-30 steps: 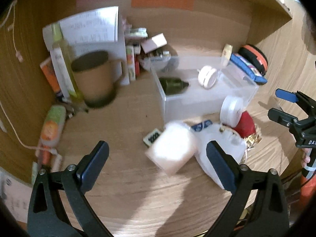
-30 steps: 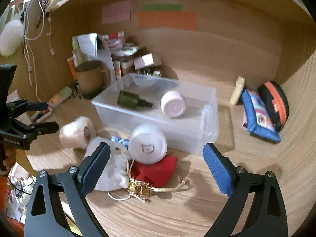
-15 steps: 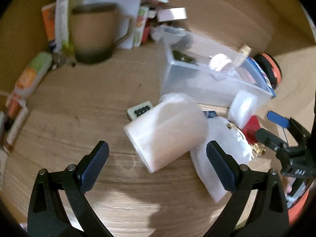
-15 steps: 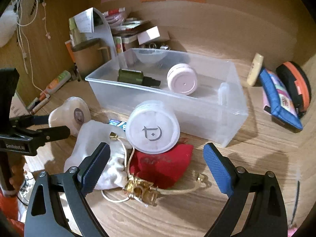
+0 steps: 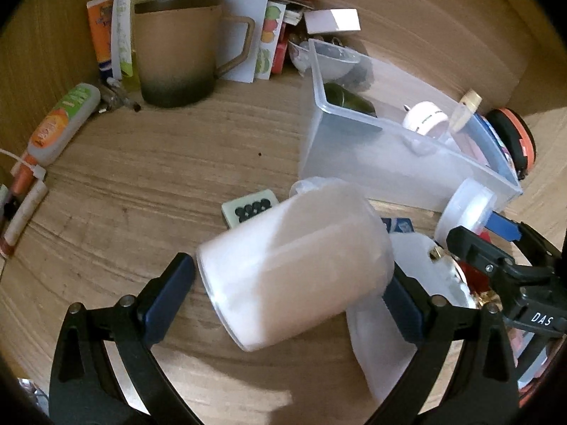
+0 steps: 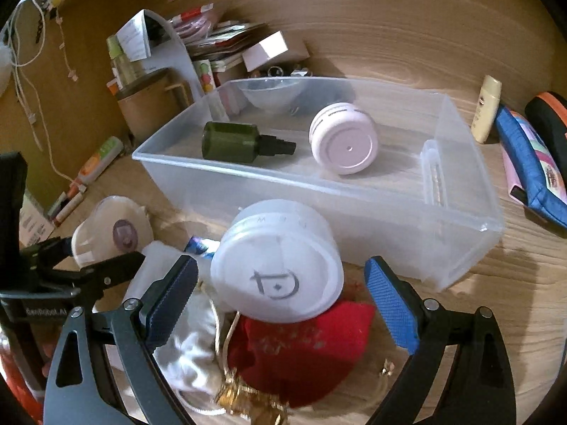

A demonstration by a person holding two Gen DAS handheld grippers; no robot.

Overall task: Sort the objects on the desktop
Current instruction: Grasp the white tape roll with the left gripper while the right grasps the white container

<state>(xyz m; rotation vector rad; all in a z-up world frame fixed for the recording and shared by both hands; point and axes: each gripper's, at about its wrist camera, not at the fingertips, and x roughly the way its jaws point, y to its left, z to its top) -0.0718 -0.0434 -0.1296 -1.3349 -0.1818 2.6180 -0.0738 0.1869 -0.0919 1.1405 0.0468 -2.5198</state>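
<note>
Both hand-held grippers have closed in over the last second. The left hand-held gripper, released, now brackets the pink jar lying at 12 o'clock; the right hand-held gripper, released, brackets the white jar before the clear bin. 2 grasps appear imminent.

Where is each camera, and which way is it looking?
Left wrist view: sits on the left tool, looks down along its open fingers at a white jar lying between them; the right tool shows at the right edge.
Right wrist view: sits on the right tool, looks forward at a white round tub resting on a red pouch; the left tool shows at the left.
Both views share the clear plastic bin holding a green bottle.
</note>
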